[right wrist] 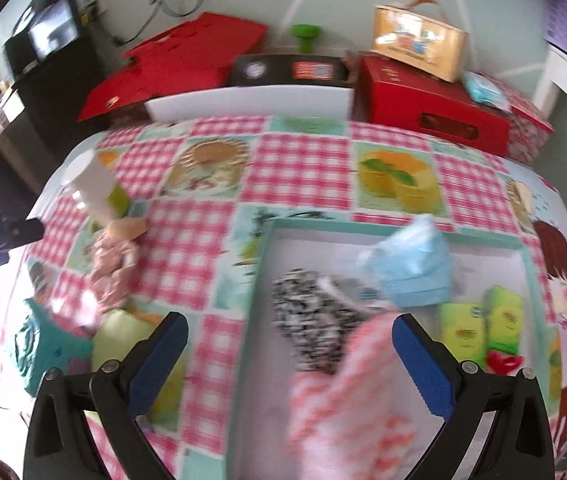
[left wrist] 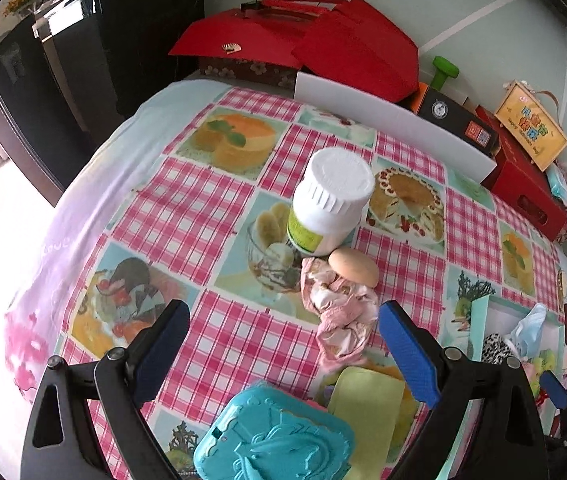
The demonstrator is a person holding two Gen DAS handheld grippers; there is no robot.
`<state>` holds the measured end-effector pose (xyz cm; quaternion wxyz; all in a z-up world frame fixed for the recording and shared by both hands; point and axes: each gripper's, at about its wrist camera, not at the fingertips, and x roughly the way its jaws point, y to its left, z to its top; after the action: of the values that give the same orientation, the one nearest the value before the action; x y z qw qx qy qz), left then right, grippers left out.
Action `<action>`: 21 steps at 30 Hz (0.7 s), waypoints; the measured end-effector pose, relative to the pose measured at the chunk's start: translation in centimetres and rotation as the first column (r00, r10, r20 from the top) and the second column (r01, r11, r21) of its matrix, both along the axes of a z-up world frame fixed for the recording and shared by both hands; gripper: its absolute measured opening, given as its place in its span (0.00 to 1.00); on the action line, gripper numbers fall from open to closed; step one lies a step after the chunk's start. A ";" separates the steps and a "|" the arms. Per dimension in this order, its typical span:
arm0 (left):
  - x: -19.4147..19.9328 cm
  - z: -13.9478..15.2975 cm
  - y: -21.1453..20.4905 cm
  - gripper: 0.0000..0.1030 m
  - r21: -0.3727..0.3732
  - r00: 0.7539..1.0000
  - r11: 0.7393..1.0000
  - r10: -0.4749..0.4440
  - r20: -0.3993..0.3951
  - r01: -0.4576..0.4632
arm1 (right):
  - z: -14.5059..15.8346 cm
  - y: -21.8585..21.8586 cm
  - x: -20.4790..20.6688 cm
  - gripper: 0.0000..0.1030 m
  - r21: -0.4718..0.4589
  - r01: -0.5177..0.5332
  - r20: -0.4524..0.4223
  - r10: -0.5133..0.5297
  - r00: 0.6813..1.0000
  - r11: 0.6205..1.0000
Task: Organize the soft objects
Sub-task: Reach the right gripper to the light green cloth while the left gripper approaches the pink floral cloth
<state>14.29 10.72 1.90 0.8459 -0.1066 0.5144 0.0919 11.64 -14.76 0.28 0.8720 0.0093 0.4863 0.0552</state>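
My left gripper (left wrist: 283, 316) is open above the checked tablecloth. A crumpled pink cloth (left wrist: 343, 312) lies just inside its right finger, untouched. A beige egg-shaped piece (left wrist: 353, 266) rests against the cloth's far end. My right gripper (right wrist: 289, 322) is open over the teal-rimmed tray (right wrist: 363, 226). A blurred pink-and-white checked cloth (right wrist: 343, 400) sits loose between its fingers, low in the tray. In the tray too are a black-and-white print cloth (right wrist: 311, 320), a blue face mask (right wrist: 411, 268) and green packets (right wrist: 483, 328). The pink cloth (right wrist: 111, 264) shows at the left.
A white bottle (left wrist: 331, 200) stands behind the egg-shaped piece. A teal embossed box (left wrist: 275, 436) and a pale green pad (left wrist: 367, 404) lie near the left gripper. Red boxes (left wrist: 283, 40), a white board (left wrist: 395, 120) and a black box (left wrist: 455, 120) line the far edge.
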 end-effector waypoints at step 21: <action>0.8 -3.3 0.0 0.93 0.013 0.989 0.998 -0.052 -0.139 0.054 | -4.2 8.9 -1.3 1.00 -0.023 -0.247 -0.106 0.244 0.964 0.969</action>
<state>15.07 10.68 -1.40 0.8112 -0.0792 0.5738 0.0808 10.36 -5.85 -3.97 0.8324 -0.0637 0.5286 0.1536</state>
